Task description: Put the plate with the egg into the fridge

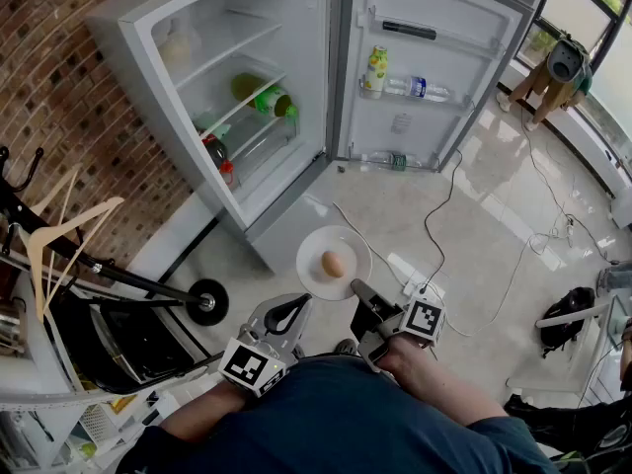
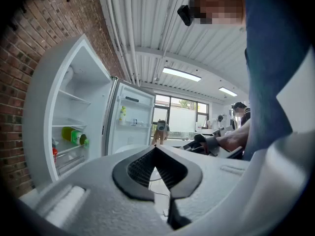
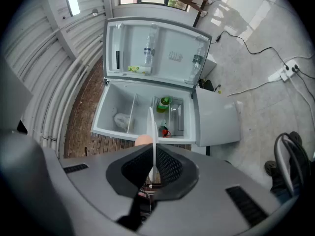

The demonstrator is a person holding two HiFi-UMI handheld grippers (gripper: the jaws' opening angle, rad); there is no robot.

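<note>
A white plate (image 1: 321, 250) with a brown egg (image 1: 334, 264) on it hangs over the floor in front of the open fridge (image 1: 176, 13). My right gripper (image 1: 358, 290) is shut on the plate's near rim. In the right gripper view the plate (image 3: 152, 132) shows edge-on between the jaws, with the egg (image 3: 142, 140) to its left and the fridge (image 3: 112, 102) beyond. My left gripper (image 1: 299, 306) sits just left of the plate, shut and holding nothing. Its jaws meet at the tips (image 2: 155, 147) in the left gripper view.
A green bottle (image 1: 265, 97) lies on a fridge shelf, a red-capped bottle (image 1: 219, 156) below it. Bottles (image 1: 375, 67) stand in the open door. A rack with hangers (image 1: 59, 225) stands at left. Cables and a power strip (image 1: 413, 282) lie on the floor. A person (image 1: 558, 67) stands by the far window.
</note>
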